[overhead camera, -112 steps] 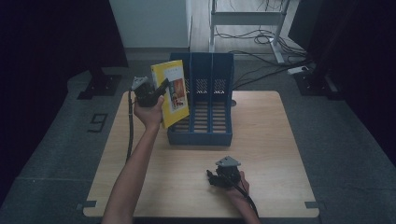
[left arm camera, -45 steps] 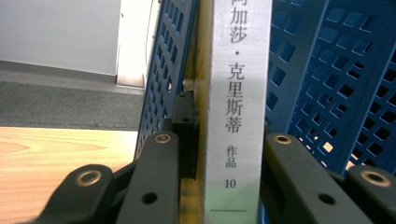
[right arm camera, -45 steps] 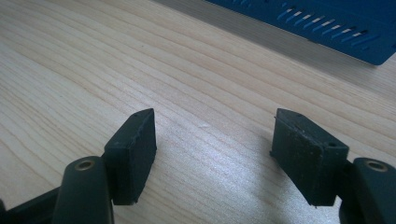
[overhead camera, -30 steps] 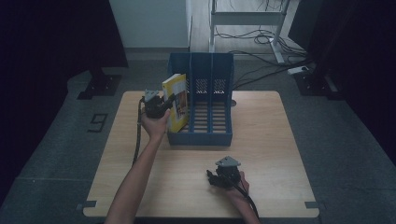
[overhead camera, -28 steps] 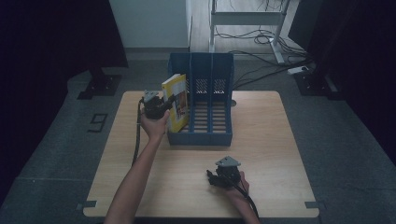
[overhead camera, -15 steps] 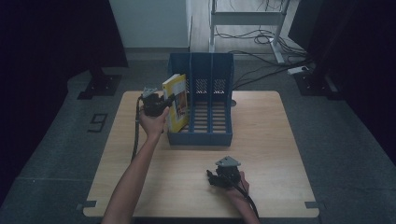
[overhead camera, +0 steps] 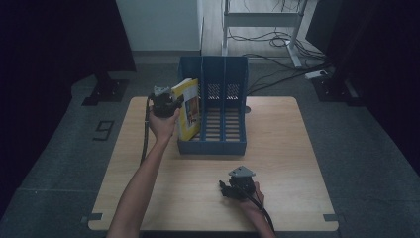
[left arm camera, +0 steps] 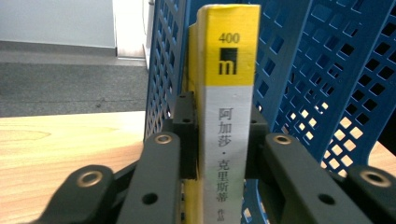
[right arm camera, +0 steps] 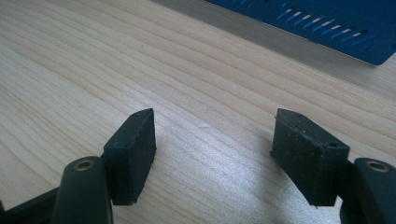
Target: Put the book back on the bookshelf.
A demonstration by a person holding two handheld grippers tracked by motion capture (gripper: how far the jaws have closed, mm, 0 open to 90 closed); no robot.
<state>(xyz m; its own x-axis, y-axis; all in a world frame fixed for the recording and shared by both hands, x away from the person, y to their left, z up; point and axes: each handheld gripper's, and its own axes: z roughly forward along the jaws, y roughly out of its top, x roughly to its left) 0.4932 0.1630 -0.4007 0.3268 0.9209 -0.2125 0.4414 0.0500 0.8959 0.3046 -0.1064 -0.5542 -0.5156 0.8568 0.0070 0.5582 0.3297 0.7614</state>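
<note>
The wooden table (overhead camera: 297, 148) carries a blue file rack (overhead camera: 213, 144), and the yellow book (overhead camera: 188, 111) stands in its leftmost slot, nearly filed. The left gripper (overhead camera: 171, 103) has just squeezed tighter on the spine; letting go remains. The right gripper (overhead camera: 229, 188) rests gaping, empty.

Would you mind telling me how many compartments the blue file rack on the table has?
3, side by side in the blue file rack. The left compartment holds the yellow book; the middle compartment and the right compartment look empty, though their walls may hide something.
</note>
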